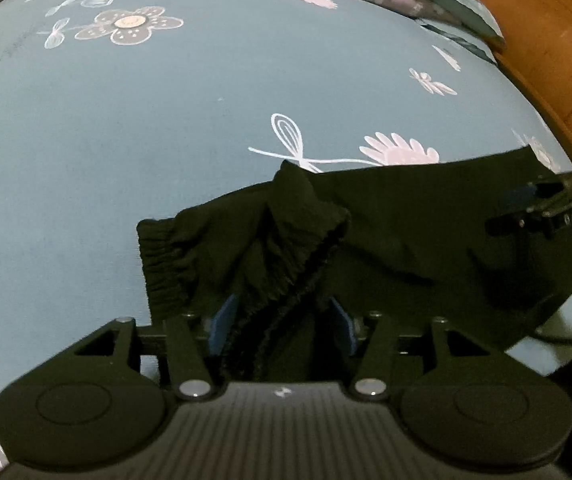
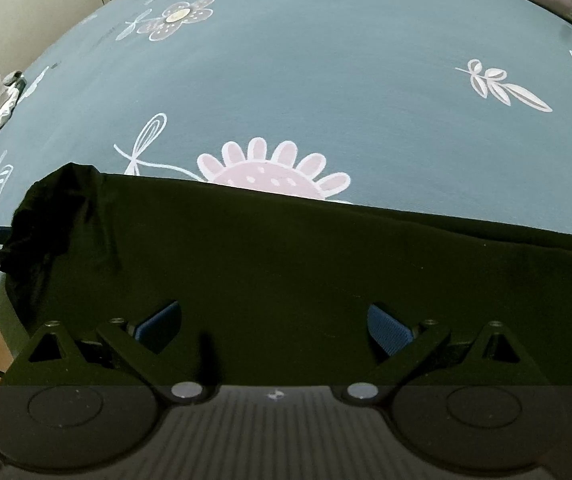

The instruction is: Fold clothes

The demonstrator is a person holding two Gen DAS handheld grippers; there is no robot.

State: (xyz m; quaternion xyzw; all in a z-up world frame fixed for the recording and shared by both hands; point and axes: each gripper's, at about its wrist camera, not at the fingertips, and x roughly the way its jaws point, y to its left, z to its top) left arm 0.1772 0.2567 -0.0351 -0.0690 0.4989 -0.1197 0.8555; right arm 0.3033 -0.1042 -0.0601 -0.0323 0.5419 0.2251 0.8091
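- Black garment (image 2: 286, 264), elastic waistband (image 1: 158, 256) bunched at its left end, lies on the bed (image 1: 166, 100) across the near edge, 3 to 9 o'clock in the right wrist view.
- Left tongs (image 1: 282, 324): blue pads either side of a gathered ridge of cloth; clamped or merely straddling, I cannot tell.
- Right tongs (image 2: 274, 320): spread wide above flat fabric, holding nothing.
- Risk: thin ridge slips from the left pads on lifting, if the grip is shallow.
- Risk: right tongs pinch one layer only; the fold skews.
- Risk: garment's near part slides off the bed edge at 6 o'clock.
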